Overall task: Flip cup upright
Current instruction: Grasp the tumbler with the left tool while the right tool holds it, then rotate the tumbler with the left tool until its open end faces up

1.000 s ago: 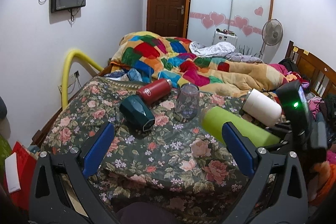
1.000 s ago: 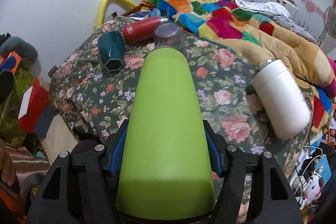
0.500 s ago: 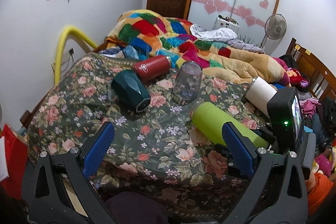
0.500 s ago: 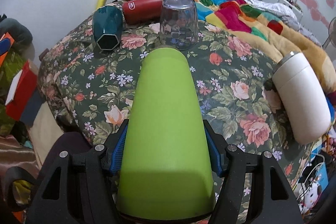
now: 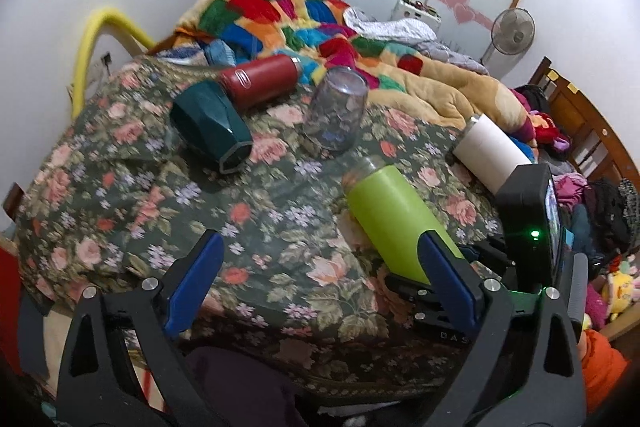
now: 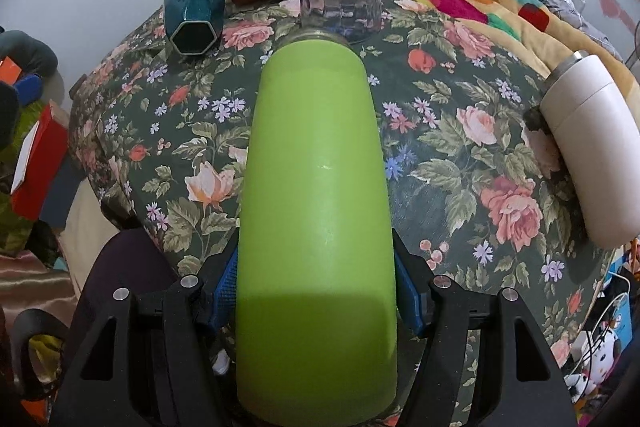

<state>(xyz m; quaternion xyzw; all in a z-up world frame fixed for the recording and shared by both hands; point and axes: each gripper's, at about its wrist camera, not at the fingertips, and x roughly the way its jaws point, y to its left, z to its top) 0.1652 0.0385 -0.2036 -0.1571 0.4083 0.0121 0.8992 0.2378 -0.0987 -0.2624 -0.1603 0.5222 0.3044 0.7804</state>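
Note:
My right gripper (image 6: 316,291) is shut on a lime green cup (image 6: 316,187) and holds it tilted, its far end low over the floral bed cover (image 6: 460,147). The green cup also shows in the left wrist view (image 5: 392,219), with the right gripper (image 5: 460,291) behind it. My left gripper (image 5: 320,279) is open and empty above the cover's near edge. A clear glass (image 5: 338,111) stands upside down just beyond the green cup. A teal cup (image 5: 212,127), a red flask (image 5: 260,83) and a white cup (image 5: 492,155) lie on their sides.
A colourful quilt (image 5: 280,11) is heaped at the back of the bed. A yellow tube (image 5: 92,43) arches at the left wall. Clutter and a wooden headboard (image 5: 588,131) lie to the right. A red box (image 6: 36,163) sits on the floor at left.
Both grippers have moved forward and lower towards the bed. The green cup's far end has come down close to the cover, just short of the upside-down glass.

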